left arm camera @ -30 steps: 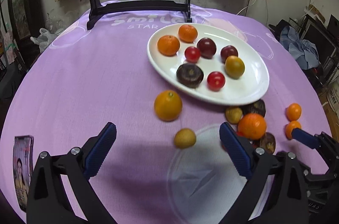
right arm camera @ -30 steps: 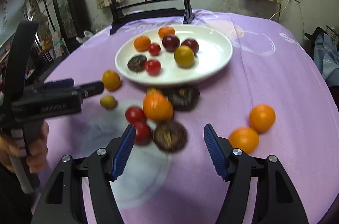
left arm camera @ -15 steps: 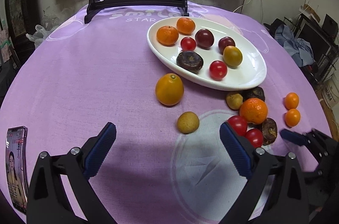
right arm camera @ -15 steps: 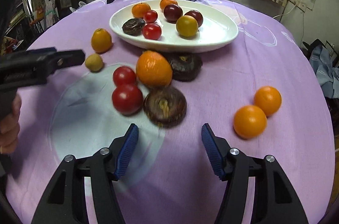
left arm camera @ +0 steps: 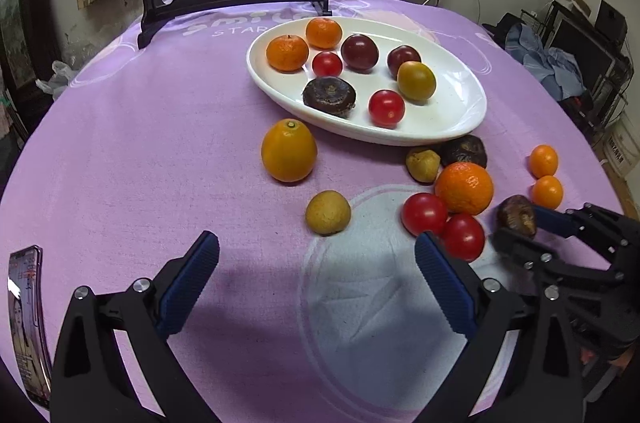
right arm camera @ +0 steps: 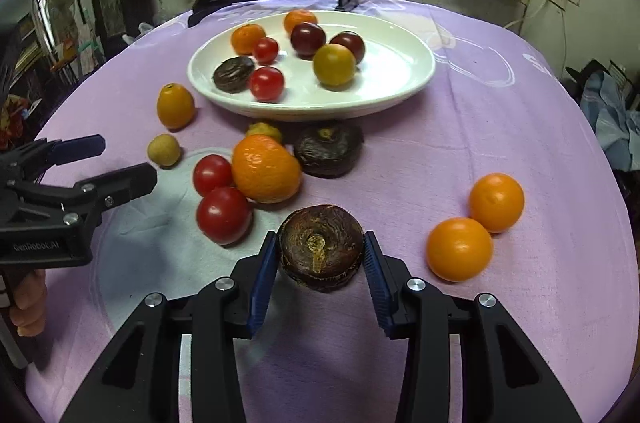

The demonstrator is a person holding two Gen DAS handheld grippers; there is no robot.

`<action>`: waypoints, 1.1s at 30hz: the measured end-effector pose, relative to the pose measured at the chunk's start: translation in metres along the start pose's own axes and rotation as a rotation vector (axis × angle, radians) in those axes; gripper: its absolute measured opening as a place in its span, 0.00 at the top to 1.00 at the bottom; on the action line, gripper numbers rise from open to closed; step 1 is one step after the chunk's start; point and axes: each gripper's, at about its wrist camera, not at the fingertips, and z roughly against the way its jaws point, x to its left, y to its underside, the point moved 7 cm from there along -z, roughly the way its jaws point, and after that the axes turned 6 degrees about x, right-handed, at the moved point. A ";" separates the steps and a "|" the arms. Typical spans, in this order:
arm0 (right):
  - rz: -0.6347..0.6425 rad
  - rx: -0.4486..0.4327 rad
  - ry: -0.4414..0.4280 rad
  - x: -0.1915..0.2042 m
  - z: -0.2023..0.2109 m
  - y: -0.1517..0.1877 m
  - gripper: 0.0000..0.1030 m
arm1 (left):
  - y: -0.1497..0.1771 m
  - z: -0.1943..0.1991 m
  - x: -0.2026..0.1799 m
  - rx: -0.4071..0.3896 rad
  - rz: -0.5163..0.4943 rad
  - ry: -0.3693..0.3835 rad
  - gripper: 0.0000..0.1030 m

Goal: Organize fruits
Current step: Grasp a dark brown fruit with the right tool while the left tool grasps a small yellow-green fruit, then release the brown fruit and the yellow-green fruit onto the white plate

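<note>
Between right gripper (right arm camera: 320, 255) pads, dark brown fruit (right arm camera: 320, 247) clamped, left gripper (left arm camera: 316, 279) spread wide

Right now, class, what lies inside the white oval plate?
The white oval plate holds two oranges, two red tomatoes, two dark red fruits, one yellow-green fruit and one dark brown fruit. The plate hides the cloth beneath it.

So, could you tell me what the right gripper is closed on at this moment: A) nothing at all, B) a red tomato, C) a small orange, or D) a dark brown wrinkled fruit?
D: in the right wrist view both blue pads of the right gripper press the sides of the dark brown wrinkled fruit, while the tomatoes and oranges lie free on the cloth.
</note>
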 end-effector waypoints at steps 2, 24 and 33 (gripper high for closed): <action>-0.010 -0.001 -0.008 -0.002 0.001 0.000 0.58 | 0.000 -0.006 0.000 0.011 -0.016 -0.019 0.06; -0.043 -0.112 -0.051 -0.010 0.029 -0.004 0.58 | -0.007 -0.002 -0.016 -0.017 -0.055 0.082 0.76; -0.035 -0.205 -0.115 0.003 0.055 -0.059 0.58 | -0.078 0.043 -0.034 -0.125 -0.051 0.113 0.76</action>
